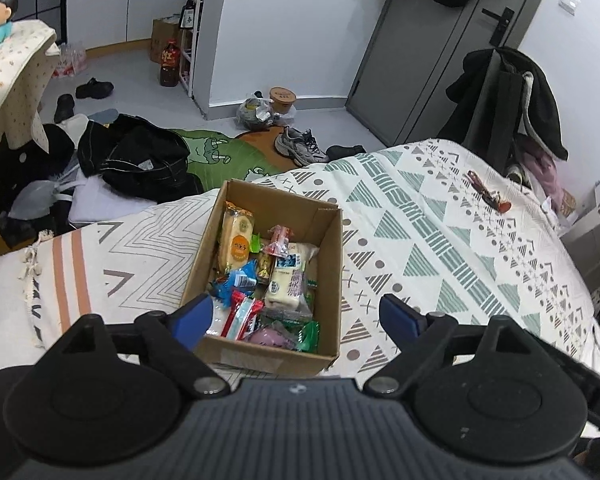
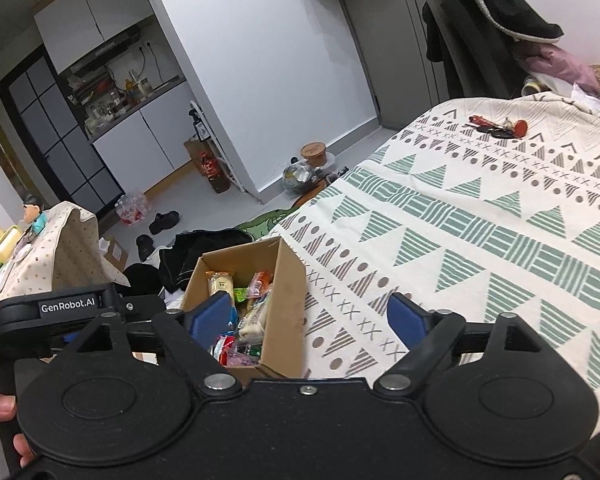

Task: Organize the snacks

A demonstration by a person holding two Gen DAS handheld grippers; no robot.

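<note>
— Blue pads, both pairs: how do they stand?
— My left gripper [image 1: 296, 316] and right gripper [image 2: 311, 316] are spread wide, holding nothing.
— And the snacks?
— Packets [image 1: 268, 276] fill the cardboard box [image 1: 331, 280] between my left fingers; beyond my right ones, keys [image 2: 499, 127] lie on the patterned bedspread [image 2: 479, 240].

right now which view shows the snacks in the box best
The left wrist view: it looks down into the cardboard box, so the snacks lie nearly all in sight. In the right wrist view the box wall and a gripper finger hide most of them.
</note>
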